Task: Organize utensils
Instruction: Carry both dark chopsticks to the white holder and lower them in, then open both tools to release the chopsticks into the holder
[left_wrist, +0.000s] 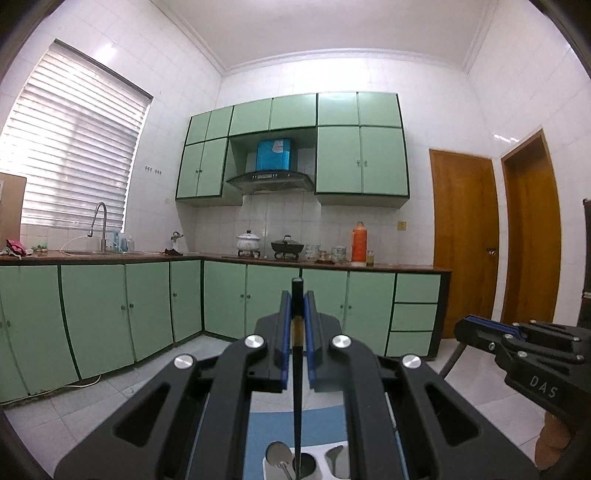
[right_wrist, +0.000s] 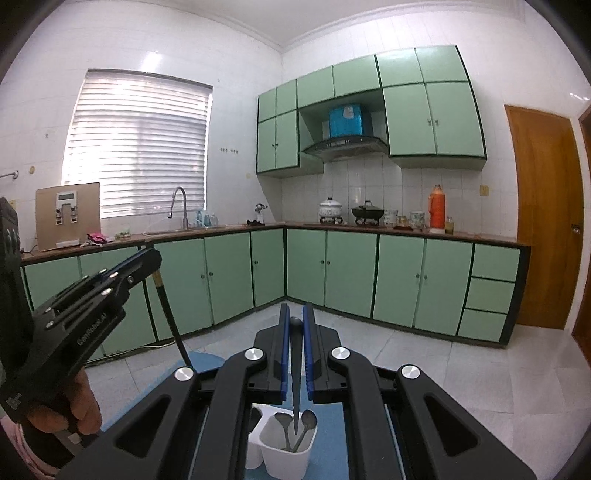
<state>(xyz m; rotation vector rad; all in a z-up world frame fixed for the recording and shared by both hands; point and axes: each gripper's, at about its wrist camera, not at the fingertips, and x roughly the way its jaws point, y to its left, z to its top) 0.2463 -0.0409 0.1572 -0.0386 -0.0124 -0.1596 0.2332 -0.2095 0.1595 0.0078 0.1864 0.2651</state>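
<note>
My left gripper (left_wrist: 297, 295) is clamped on a black chopstick with a gold band (left_wrist: 297, 354), its blue pads (left_wrist: 284, 325) pressed to either side of the upper end. The stick hangs straight down from the jaws, its thin tip reaching toward a cup of the white utensil holder (left_wrist: 328, 466) directly below me. In that cup next to the tip I see a metal spoon (left_wrist: 275, 453), bowl up; the neighbouring cup to the right holds another spoon.

My right gripper (right_wrist: 294, 314) is likewise closed on a second black chopstick (right_wrist: 295, 373), rounded head between the pads, point hanging just over the front compartment of the holder (right_wrist: 284, 461). Two spoons (right_wrist: 282, 421) lean in that compartment, one on each side of the tip. The holder stands on a blue mat (right_wrist: 332, 443).

From the right camera, the left gripper (right_wrist: 147, 258) sits off to the left and slightly higher, a hand (right_wrist: 79, 410) wrapped around its handle, the stick slanting down from it. From the left camera, the right gripper (left_wrist: 467, 326) shows at the right edge.

Beyond both lie the pale tiled floor (right_wrist: 424, 369), green base cabinets (right_wrist: 351, 273), and the counter with an orange thermos (right_wrist: 437, 206).
</note>
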